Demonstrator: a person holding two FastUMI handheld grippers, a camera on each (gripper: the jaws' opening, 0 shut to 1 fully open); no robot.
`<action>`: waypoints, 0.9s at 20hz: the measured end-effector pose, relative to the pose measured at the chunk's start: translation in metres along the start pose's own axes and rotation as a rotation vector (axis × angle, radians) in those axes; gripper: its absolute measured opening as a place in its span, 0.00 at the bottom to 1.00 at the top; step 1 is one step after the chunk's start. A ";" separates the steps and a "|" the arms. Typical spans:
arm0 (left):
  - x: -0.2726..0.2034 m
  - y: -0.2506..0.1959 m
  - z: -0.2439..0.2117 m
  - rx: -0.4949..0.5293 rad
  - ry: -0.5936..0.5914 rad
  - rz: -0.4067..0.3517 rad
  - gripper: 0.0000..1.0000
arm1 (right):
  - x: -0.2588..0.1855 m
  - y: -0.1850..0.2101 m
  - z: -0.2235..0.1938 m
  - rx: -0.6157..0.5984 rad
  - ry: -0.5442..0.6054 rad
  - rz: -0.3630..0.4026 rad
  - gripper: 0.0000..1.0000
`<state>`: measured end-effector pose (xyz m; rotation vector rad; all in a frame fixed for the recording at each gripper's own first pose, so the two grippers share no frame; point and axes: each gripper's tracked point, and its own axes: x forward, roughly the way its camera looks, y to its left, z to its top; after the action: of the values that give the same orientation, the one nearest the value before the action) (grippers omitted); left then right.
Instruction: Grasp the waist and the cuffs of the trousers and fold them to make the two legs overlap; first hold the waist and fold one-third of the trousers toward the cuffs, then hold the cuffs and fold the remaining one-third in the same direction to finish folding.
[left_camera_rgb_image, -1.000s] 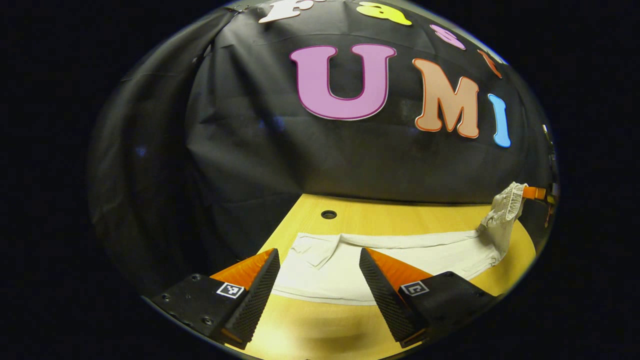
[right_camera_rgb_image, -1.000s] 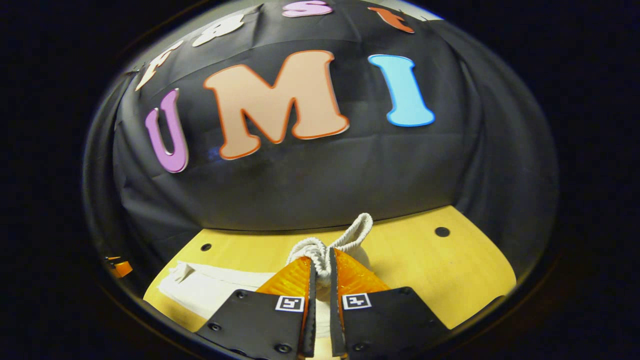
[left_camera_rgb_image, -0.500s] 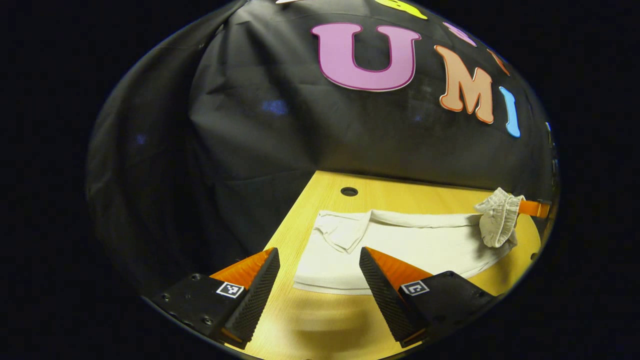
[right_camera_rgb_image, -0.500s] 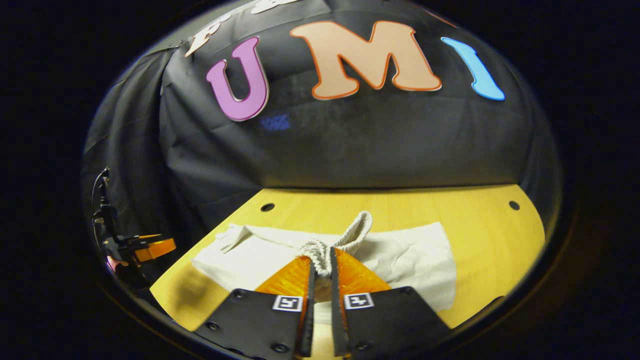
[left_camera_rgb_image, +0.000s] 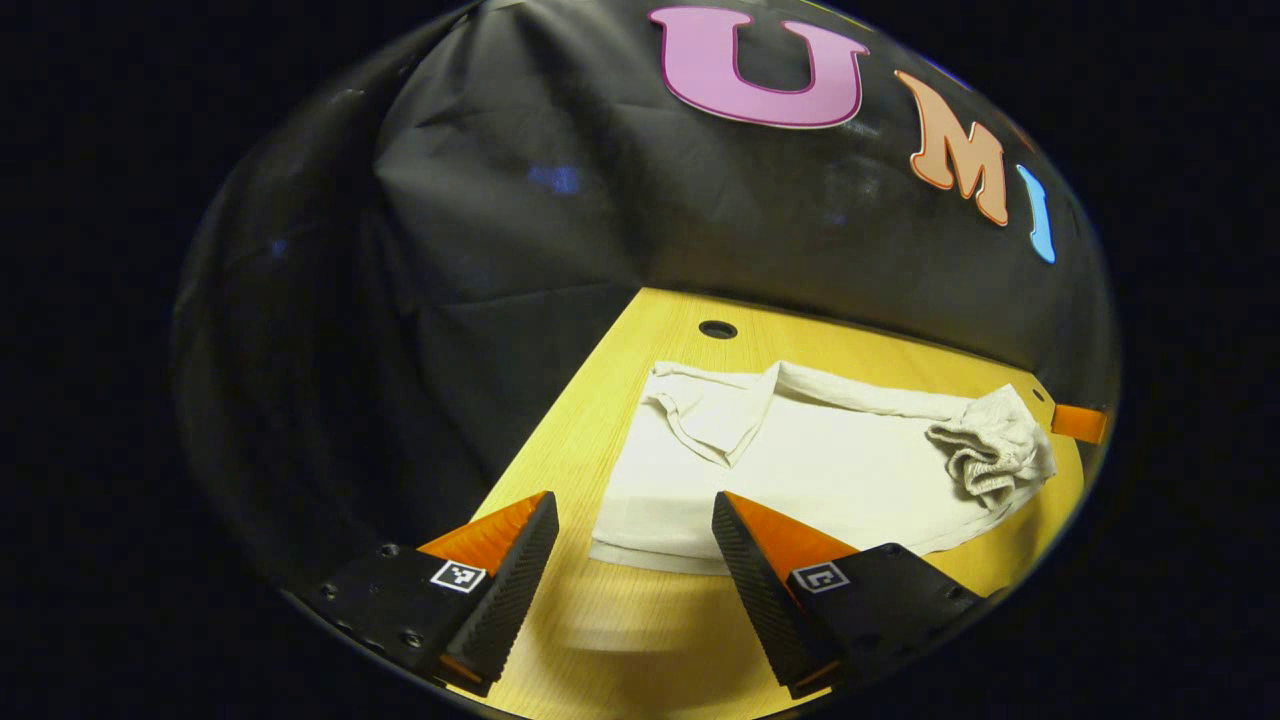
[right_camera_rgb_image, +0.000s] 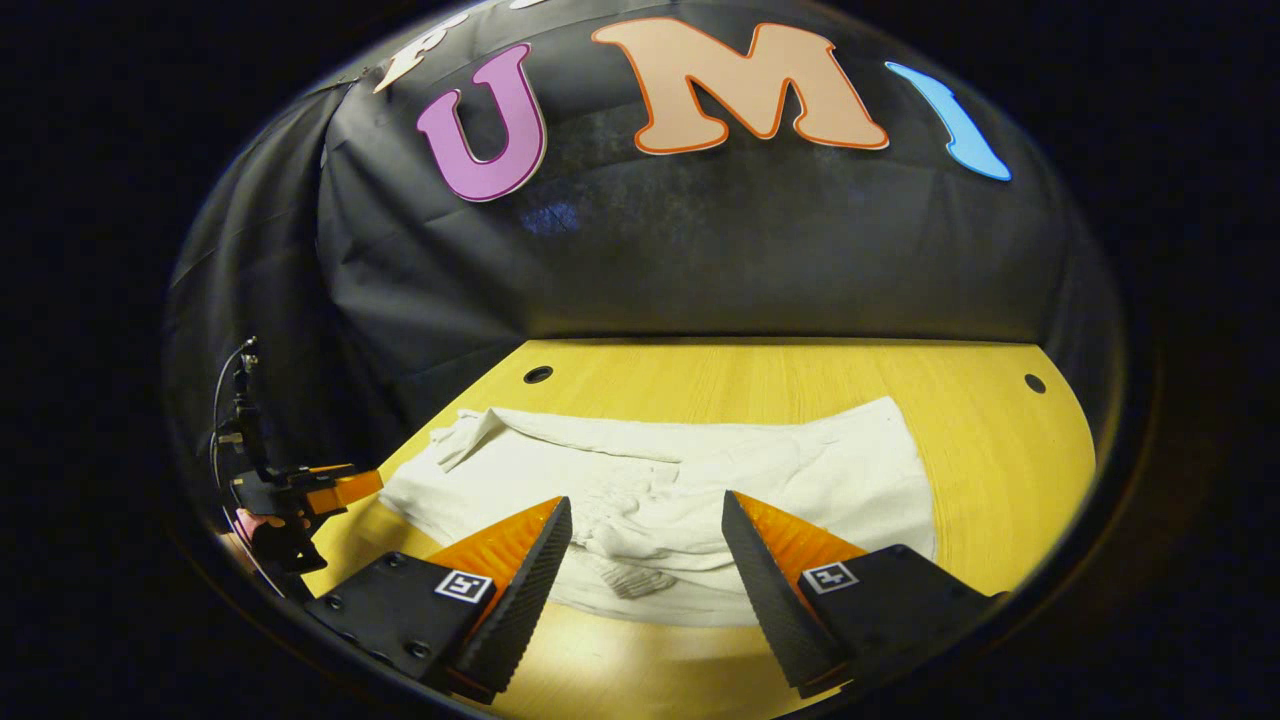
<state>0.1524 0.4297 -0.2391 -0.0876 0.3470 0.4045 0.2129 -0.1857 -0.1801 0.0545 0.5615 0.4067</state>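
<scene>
The white trousers (right_camera_rgb_image: 700, 480) lie flat on the yellow table (right_camera_rgb_image: 1000, 440), with the bunched waist (left_camera_rgb_image: 990, 450) resting on top of the legs. The right gripper (right_camera_rgb_image: 645, 560) is wide open, holding nothing, with the waist lying just past its fingers. The left gripper (left_camera_rgb_image: 630, 550) is wide open too, holding nothing, near the cuffs (left_camera_rgb_image: 660, 540).

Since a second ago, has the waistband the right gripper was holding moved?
Yes. The waistband has dropped out of the right gripper, whose jaws now stand open, and lies bunched on the trousers on the table.
</scene>
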 end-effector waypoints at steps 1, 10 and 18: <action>0.003 0.000 -0.005 -0.002 0.013 -0.004 0.94 | -0.004 -0.005 -0.001 -0.004 0.003 -0.011 0.96; 0.020 0.003 -0.026 0.024 0.069 -0.011 0.95 | -0.033 -0.044 0.009 -0.017 -0.009 -0.100 0.97; 0.021 0.000 -0.027 0.030 0.064 0.000 0.78 | -0.043 -0.056 0.016 0.026 -0.017 -0.113 0.92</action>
<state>0.1618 0.4335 -0.2713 -0.0711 0.4159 0.3966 0.2080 -0.2526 -0.1541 0.0507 0.5504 0.2884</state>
